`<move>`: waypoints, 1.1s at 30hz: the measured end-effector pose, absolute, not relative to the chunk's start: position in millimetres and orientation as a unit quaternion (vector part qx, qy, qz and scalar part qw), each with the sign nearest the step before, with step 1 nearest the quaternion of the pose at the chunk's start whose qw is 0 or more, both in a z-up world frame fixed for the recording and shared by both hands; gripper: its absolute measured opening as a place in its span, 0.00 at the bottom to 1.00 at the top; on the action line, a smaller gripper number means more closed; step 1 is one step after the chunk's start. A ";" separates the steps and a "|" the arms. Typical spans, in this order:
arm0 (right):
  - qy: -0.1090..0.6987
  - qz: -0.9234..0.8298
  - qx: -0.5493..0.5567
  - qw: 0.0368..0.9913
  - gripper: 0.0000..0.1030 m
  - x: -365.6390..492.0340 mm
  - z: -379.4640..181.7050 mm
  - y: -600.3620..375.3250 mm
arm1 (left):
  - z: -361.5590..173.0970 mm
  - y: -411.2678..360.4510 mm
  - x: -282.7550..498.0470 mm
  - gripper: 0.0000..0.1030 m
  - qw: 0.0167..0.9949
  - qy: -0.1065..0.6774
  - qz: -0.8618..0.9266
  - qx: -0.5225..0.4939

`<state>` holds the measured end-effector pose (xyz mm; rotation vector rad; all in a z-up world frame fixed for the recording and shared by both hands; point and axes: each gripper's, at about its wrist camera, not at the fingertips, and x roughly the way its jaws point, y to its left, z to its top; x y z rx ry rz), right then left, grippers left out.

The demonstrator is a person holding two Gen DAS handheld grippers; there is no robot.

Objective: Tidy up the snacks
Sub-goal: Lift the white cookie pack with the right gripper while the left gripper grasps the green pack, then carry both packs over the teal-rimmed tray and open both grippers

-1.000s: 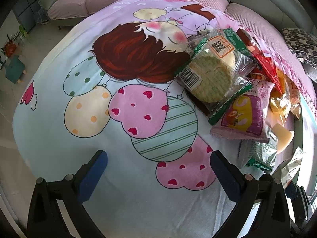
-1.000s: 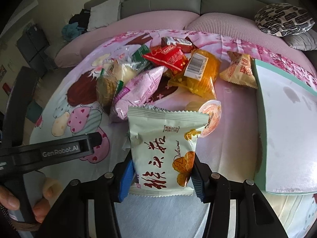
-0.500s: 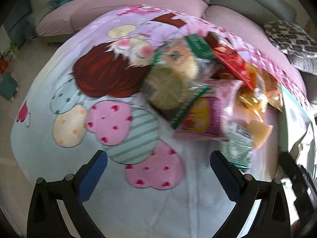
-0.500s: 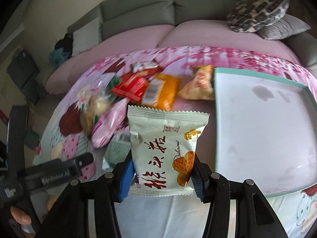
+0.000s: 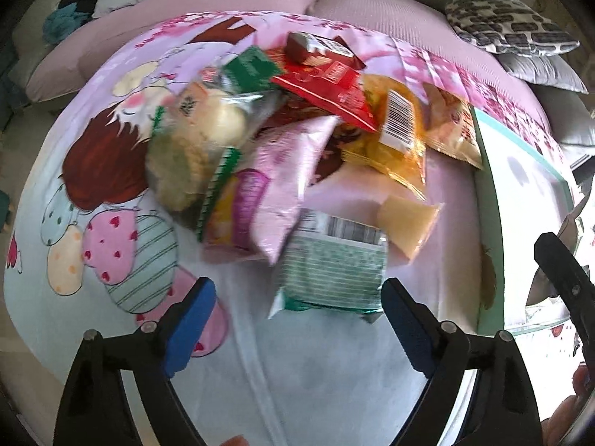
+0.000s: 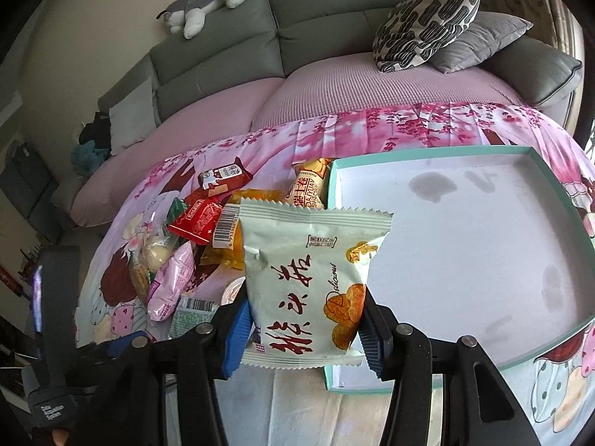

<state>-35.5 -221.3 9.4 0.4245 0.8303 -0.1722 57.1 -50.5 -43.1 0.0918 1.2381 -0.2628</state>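
My right gripper (image 6: pixel 303 308) is shut on a white snack packet (image 6: pixel 308 260) with red characters and holds it upright over the near left corner of the teal-rimmed white tray (image 6: pixel 465 260). My left gripper (image 5: pixel 296 286) points down at the cartoon bedspread. Its jaws are closing, and a green-and-white packet (image 5: pixel 331 264) lies flat between the blue fingertips, though the pads do not visibly press on it. Behind that packet lies the snack pile: a pink packet (image 5: pixel 286 186), a clear bag of rice crackers (image 5: pixel 193 148), a red packet (image 5: pixel 327 89), an orange packet (image 5: pixel 394 137) and a jelly cup (image 5: pixel 409 219).
The tray (image 5: pixel 520 200) sits to the right of the pile, with the right gripper's black arm (image 5: pixel 565 278) above its near edge. Behind the bedspread is a grey sofa with pink cushions (image 6: pixel 372 85), patterned pillows (image 6: pixel 427 18) and a plush dog (image 6: pixel 204 3).
My left gripper has slid right from the balloon print to the green-and-white packet, and its jaws have narrowed. My right gripper has carried the white packet up and right, over the tray's corner.
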 end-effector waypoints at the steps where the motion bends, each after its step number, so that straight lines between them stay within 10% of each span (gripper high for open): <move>1: 0.400 -0.084 0.204 0.890 0.53 -36.4 9.2 -221.2 | -44.4 -53.9 57.2 0.83 0.805 0.578 -0.124 0.047; 15: 0.396 -0.086 0.211 0.889 0.53 -40.0 10.8 -224.3 | -58.5 -74.7 64.3 0.59 0.794 0.590 -0.145 0.032; 33: 0.378 -0.150 0.228 0.885 0.53 -51.4 22.6 -269.7 | 6.9 -65.2 2.1 0.56 0.820 0.543 -0.181 0.021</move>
